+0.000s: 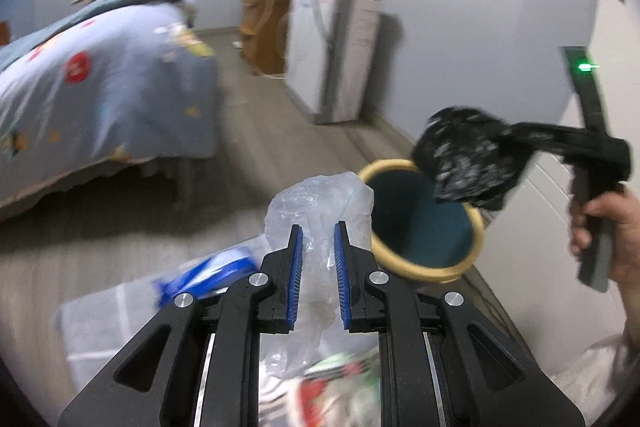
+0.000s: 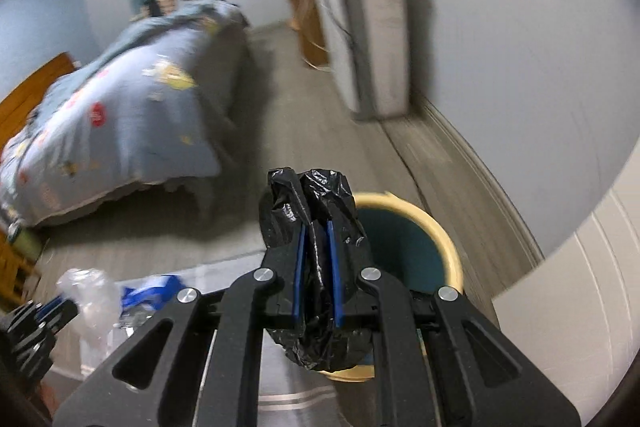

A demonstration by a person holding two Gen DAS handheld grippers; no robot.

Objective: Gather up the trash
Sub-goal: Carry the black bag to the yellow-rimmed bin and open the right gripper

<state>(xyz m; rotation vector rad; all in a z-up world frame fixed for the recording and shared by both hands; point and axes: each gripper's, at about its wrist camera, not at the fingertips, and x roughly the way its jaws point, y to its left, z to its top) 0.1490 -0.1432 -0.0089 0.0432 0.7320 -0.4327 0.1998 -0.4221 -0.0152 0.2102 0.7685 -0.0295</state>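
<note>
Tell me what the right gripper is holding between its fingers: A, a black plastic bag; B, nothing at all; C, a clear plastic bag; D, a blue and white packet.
A: in the right wrist view the right gripper has its blue fingers pressed on a crumpled black plastic bag, above the yellow-rimmed bin.
</note>
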